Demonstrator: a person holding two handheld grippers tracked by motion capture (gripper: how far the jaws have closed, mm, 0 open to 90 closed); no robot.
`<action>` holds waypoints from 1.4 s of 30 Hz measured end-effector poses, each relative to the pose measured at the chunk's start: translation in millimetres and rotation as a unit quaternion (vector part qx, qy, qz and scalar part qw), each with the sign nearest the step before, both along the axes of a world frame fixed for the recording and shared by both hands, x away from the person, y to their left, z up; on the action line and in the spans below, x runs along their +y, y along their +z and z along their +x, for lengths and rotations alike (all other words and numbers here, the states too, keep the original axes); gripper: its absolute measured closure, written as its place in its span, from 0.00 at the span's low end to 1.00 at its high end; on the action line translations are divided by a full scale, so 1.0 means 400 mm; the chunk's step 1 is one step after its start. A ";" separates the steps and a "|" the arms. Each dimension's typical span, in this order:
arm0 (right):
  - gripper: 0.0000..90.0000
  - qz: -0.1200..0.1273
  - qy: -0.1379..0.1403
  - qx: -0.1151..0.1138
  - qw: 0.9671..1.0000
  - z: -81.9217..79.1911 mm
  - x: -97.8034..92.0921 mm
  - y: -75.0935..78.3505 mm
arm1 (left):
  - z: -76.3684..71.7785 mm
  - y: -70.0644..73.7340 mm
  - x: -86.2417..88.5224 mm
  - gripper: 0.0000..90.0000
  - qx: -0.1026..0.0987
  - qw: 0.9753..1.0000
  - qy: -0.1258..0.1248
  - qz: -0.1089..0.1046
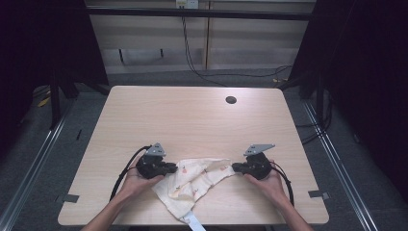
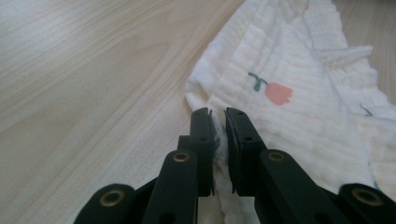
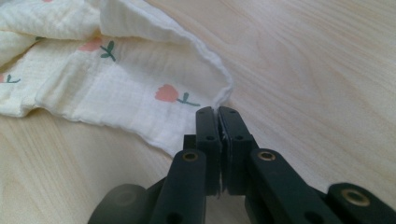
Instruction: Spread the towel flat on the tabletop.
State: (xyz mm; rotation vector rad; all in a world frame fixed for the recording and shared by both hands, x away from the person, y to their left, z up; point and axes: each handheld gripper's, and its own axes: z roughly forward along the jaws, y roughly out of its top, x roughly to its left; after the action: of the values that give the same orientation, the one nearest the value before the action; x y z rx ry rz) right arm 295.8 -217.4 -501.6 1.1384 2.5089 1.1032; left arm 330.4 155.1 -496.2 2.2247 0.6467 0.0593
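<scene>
A cream cloth point(image 1: 195, 183) printed with small pink flowers lies crumpled near the table's front edge, between my two grippers. My left gripper point(image 1: 172, 168) is at the cloth's left end. In the left gripper view the jaws point(image 2: 219, 122) are nearly together, with a fold of the cloth point(image 2: 289, 107) pinched between them. My right gripper point(image 1: 235, 167) holds the cloth's right corner. Its jaws point(image 3: 217, 114) are pressed together on the hemmed edge of the cloth point(image 3: 140, 88). A white strip point(image 1: 195, 222) of the cloth hangs over the table's front edge.
The light wooden table point(image 1: 192, 120) stretches away beyond the cloth, with a round dark hole point(image 1: 231, 100) near its far side. Cables point(image 1: 226, 74) run over the floor behind it. Metal rails point(image 1: 33, 159) flank the table on both sides.
</scene>
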 end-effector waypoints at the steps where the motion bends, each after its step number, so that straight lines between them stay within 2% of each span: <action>1: 0.97 0.000 -0.001 -0.001 1.000 0.000 0.001 0.000 | 0.000 0.003 0.002 0.92 0.001 1.000 -0.001 -0.002; 8: 0.97 0.001 -0.004 0.002 1.000 0.003 0.005 0.000 | 0.001 0.026 0.026 0.92 0.001 1.000 0.008 -0.028; 10: 0.97 0.001 -0.005 0.002 1.000 0.003 0.005 0.000 | -0.001 0.035 0.032 0.92 -0.007 0.999 0.013 -0.036; 16: 0.97 0.003 -0.005 0.004 1.000 0.004 0.005 0.000 | -0.005 0.043 0.037 0.95 -0.012 0.999 0.010 -0.034; 20: 0.97 0.003 -0.008 0.010 1.000 0.006 0.004 0.001 | -0.003 0.066 0.046 0.95 -0.015 0.999 0.011 -0.050; 21: 0.98 0.014 -0.008 0.017 1.000 0.011 -0.002 0.000 | -0.002 0.071 0.049 0.95 -0.017 0.998 0.012 -0.055; 24: 0.98 0.024 -0.009 0.018 0.999 0.013 -0.010 0.003 | -0.002 0.078 0.055 0.95 -0.015 0.998 0.013 -0.063; 25: 0.98 0.049 -0.011 0.012 0.999 0.013 -0.022 0.021 | -0.002 0.082 0.060 0.95 -0.018 0.997 0.012 -0.069; 29: 0.99 0.079 -0.006 -0.013 0.997 0.002 -0.035 0.057 | -0.013 0.085 0.062 0.95 -0.019 0.997 0.005 -0.074; 31: 0.99 0.083 -0.001 -0.018 0.996 -0.007 -0.036 0.069 | -0.022 0.088 0.061 0.95 -0.020 0.997 -0.001 -0.071; 34: 0.99 0.096 0.002 -0.022 0.995 -0.010 -0.039 0.083 | -0.033 0.100 0.063 0.95 -0.026 0.997 -0.005 -0.078; 38: 0.99 0.111 0.005 -0.031 0.993 -0.009 -0.041 0.108 | -0.030 0.110 0.078 0.95 -0.031 0.996 0.002 -0.089; 42: 1.00 0.126 0.008 -0.057 0.990 -0.016 -0.046 0.137 | -0.026 0.116 0.087 0.95 -0.037 0.996 0.003 -0.084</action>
State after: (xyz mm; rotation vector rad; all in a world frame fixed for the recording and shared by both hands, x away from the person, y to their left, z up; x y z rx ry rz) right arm 289.4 -235.6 -446.7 1.0787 2.3467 1.4783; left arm 319.9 189.8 -449.8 2.0491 0.5955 0.0875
